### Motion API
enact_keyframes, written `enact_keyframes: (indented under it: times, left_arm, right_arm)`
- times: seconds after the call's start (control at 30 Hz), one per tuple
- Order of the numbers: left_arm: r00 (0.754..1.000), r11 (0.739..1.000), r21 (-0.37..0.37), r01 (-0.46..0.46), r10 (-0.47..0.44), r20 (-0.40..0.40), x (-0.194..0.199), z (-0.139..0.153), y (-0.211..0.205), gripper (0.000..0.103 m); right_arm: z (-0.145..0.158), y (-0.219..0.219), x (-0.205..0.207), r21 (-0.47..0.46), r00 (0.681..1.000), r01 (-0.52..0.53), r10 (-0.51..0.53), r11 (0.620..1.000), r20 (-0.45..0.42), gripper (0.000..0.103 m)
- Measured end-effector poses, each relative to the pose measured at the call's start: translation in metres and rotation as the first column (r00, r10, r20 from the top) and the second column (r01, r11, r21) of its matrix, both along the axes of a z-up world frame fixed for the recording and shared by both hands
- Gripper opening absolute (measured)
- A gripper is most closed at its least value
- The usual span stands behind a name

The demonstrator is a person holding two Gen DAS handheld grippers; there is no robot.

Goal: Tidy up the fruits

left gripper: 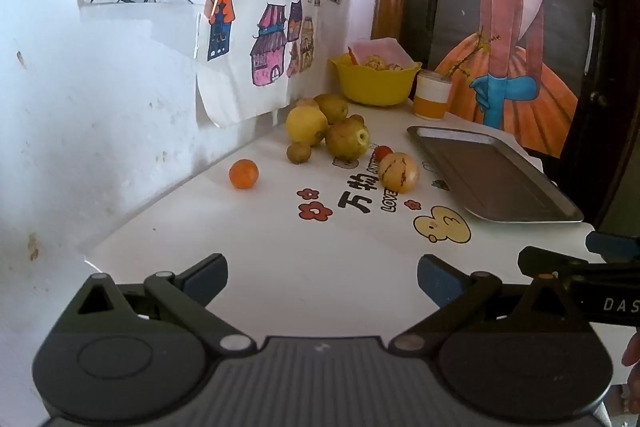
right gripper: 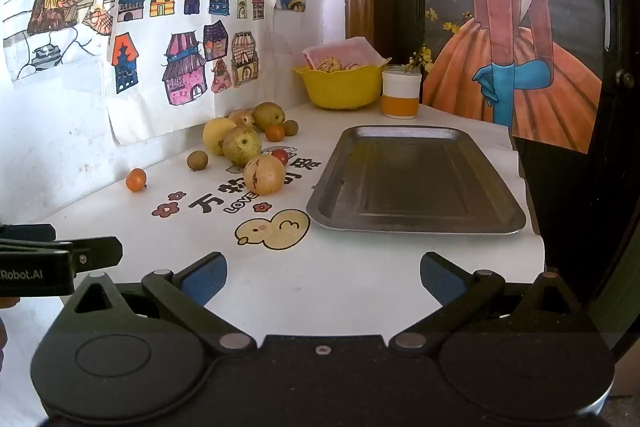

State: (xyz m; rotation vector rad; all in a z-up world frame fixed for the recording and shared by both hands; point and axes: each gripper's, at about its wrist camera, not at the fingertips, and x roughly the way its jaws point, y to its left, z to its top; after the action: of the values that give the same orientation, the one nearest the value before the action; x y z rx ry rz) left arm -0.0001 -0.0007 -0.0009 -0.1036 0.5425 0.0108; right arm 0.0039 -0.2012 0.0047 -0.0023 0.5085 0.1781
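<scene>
Fruit sorting not begun: metal tray point(right gripper: 416, 179) holds nothing.
All fruit point(right gripper: 242, 146) lies loose on the surface point(right gripper: 340, 267) left of the tray; left tool point(left gripper: 322, 277) and right tool point(right gripper: 323, 277) both gape wide, holding nothing.

The tabletop point(right gripper: 360, 267) was white, printed with a yellow duck, red flowers and black lettering. The tray point(right gripper: 416, 183) was dull grey, the bowl point(right gripper: 340, 87) yellow, and the cup point(right gripper: 401, 95) white banded orange.
</scene>
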Motion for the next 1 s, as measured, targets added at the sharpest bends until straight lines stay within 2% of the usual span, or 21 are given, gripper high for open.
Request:
enact_keyframes:
  times: [1.0]
  left_arm:
    - [1.0,1.0,-0.002,0.008,-0.008,-0.001,-0.001,0.0011,0.0005,0.103]
  right_arm:
    - [-0.0009,0.0022,-0.0015,-0.001,1.0,-0.001,0.001,1.0,-0.003,0.102]
